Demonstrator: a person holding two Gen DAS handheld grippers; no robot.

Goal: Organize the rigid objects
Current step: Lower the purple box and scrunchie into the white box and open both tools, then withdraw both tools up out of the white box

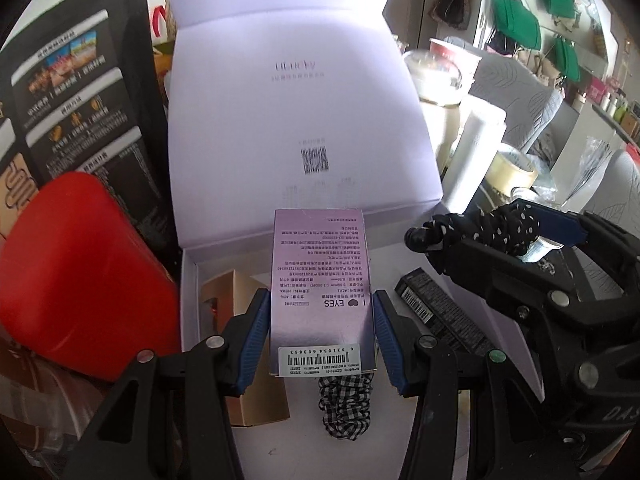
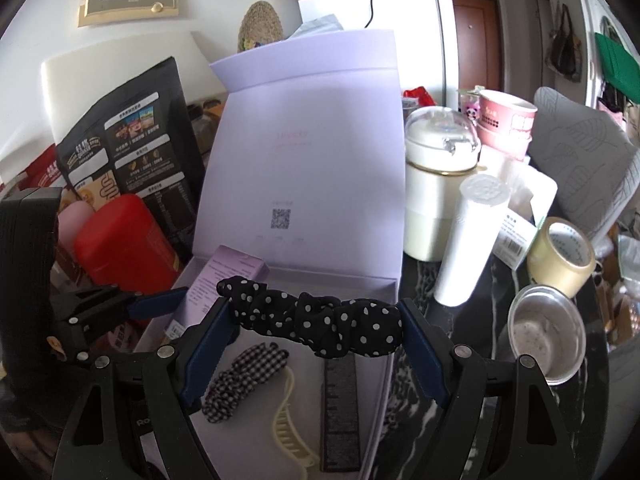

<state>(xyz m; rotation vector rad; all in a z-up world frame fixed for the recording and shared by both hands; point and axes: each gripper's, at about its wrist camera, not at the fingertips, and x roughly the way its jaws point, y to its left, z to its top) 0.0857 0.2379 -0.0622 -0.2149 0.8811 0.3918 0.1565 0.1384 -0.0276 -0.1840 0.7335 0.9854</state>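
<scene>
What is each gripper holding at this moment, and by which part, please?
The left gripper clamps the lilac carton by its two long sides near the barcode end. The right gripper holds the polka-dot scrunchie by its two ends.

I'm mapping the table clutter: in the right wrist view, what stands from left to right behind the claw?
Red rounded tin → upright lilac box lid → cream domed jar → white capped tube → beige tape roll.

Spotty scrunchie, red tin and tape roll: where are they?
Spotty scrunchie (image 2: 316, 326): right wrist view, middle of its fabric.
Red tin (image 1: 76, 276): left wrist view, its red front.
Tape roll (image 2: 560, 260): right wrist view, its outer side.
</scene>
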